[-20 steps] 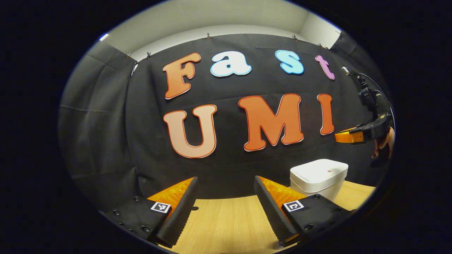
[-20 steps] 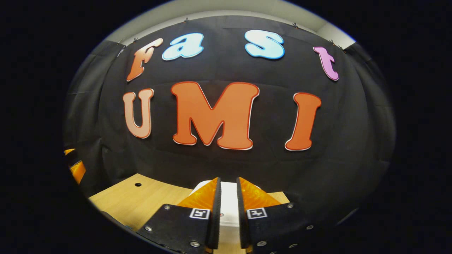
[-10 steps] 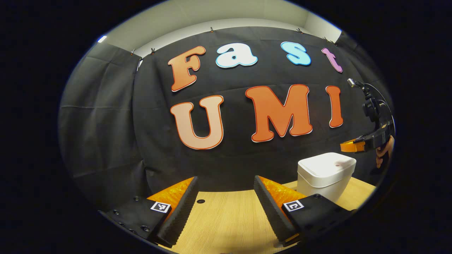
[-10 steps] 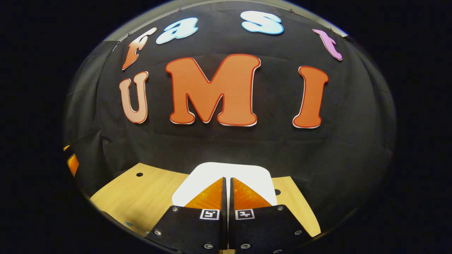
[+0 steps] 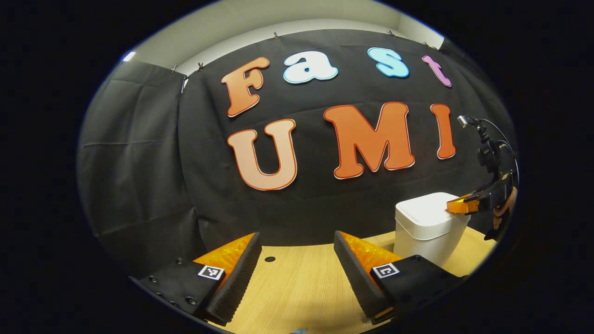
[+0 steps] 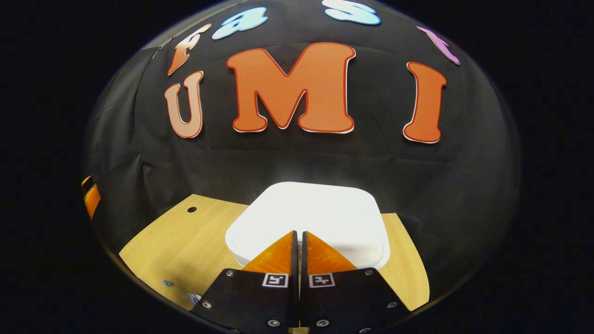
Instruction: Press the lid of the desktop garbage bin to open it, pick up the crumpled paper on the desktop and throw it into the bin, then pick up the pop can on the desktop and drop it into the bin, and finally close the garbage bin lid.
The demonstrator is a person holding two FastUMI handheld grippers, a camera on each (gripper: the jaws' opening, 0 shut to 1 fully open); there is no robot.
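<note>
The white garbage bin point(image 6: 308, 218) stands on the wooden desktop point(image 6: 176, 246) close to the black cloth wall point(image 6: 301, 157), its lid point(image 6: 320, 213) down and flat. In the right gripper view the bin sits at 6 o'clock, just ahead of the right gripper point(image 6: 299, 236), whose two fingers are pressed together with nothing between them; their tips lie over the near edge of the lid. In the left gripper view the bin point(image 5: 429, 227) stands at about 4 o'clock, and the right gripper point(image 5: 457, 205) reaches in from 3 o'clock with its tip at the lid's point(image 5: 427, 209) edge, a hand point(image 5: 503, 204) behind it. The left gripper point(image 5: 297, 246) hangs over bare desktop point(image 5: 301, 287) at 6 o'clock, its fingers spread wide apart and empty, well apart from the bin.
</note>
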